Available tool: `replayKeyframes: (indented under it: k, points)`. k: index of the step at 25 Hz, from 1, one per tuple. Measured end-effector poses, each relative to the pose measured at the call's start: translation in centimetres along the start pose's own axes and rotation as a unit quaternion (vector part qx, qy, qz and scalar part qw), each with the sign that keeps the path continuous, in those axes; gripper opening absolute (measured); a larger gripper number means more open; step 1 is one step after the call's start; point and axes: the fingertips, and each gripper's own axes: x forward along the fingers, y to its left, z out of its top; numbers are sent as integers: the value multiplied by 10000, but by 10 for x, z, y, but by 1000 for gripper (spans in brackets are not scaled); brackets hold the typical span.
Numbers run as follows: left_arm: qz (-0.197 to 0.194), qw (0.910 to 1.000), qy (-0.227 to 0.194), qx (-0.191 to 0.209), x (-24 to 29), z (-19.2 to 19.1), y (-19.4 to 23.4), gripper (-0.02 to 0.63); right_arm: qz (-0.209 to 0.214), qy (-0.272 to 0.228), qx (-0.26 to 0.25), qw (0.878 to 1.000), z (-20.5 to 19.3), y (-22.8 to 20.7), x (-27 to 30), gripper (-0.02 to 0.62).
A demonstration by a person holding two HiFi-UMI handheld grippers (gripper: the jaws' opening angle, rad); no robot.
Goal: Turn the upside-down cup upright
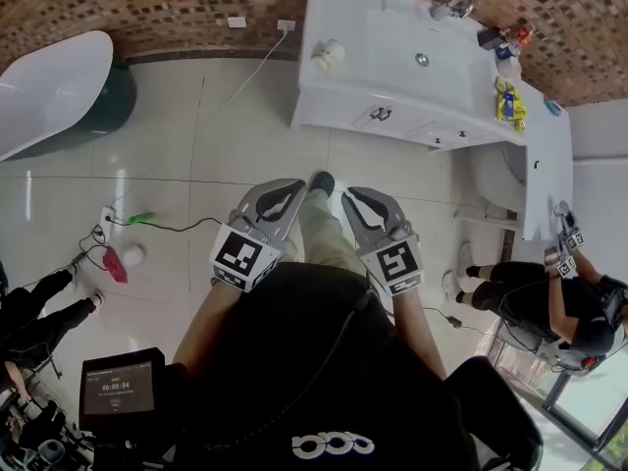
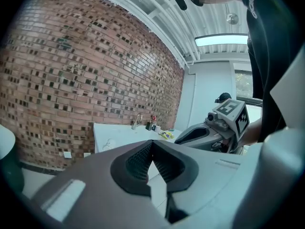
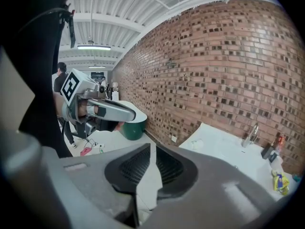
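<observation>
Head view: the left gripper [image 1: 294,188] and right gripper [image 1: 350,198] are held side by side in front of the person's body, over a tiled floor [image 1: 196,145]. They point toward a white counter [image 1: 358,86] that stands against a brick wall [image 1: 177,8]. Near the counter's left end sits a small white thing [image 1: 329,54], well apart from both grippers. It may be the cup, but it is too small to be sure of that, or of which way up it stands. A tap [image 1: 451,8] and small items [image 1: 507,101] stand further along the counter. A tub [image 1: 49,86] is at the far left, and another person [image 1: 549,297] is at the right edge.

Left gripper view: its jaws meet at the tips, clenched on nothing. Beyond them are the counter and the wall, with the right gripper at the right side.

Right gripper view: its jaws are all but together, with only a sliver between the tips and nothing in them. The small white thing lies on the counter past them. The left gripper is up at the left, with the tub behind it.
</observation>
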Motion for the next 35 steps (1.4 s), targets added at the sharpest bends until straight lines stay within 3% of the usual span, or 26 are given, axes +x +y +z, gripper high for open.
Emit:
replayKeyframes:
  k: [5, 10, 17, 26, 32, 35]
  points:
    - [271, 9996, 64, 80, 30, 15, 29, 17, 292, -166, 17, 9994, 9, -34, 47, 57]
    - [243, 9994, 191, 175, 85, 35, 40, 17, 440, -398, -46, 9982, 27, -89, 71, 64]
    - [569, 9974, 373, 223, 141, 49, 59, 17, 454, -419, 75, 9981, 13, -171, 96, 101]
    - [839, 9951, 525, 43, 171, 47, 82, 17, 366, 164, 156, 9991, -15, -217, 171, 239]
    - [822, 9950, 566, -11, 182, 48, 116, 17, -71, 563, -76, 9984, -30, -245, 228, 312]
    - [797, 9953, 546, 12, 188, 56, 136, 17, -286, 848, -57, 9960, -44, -257, 258, 391]
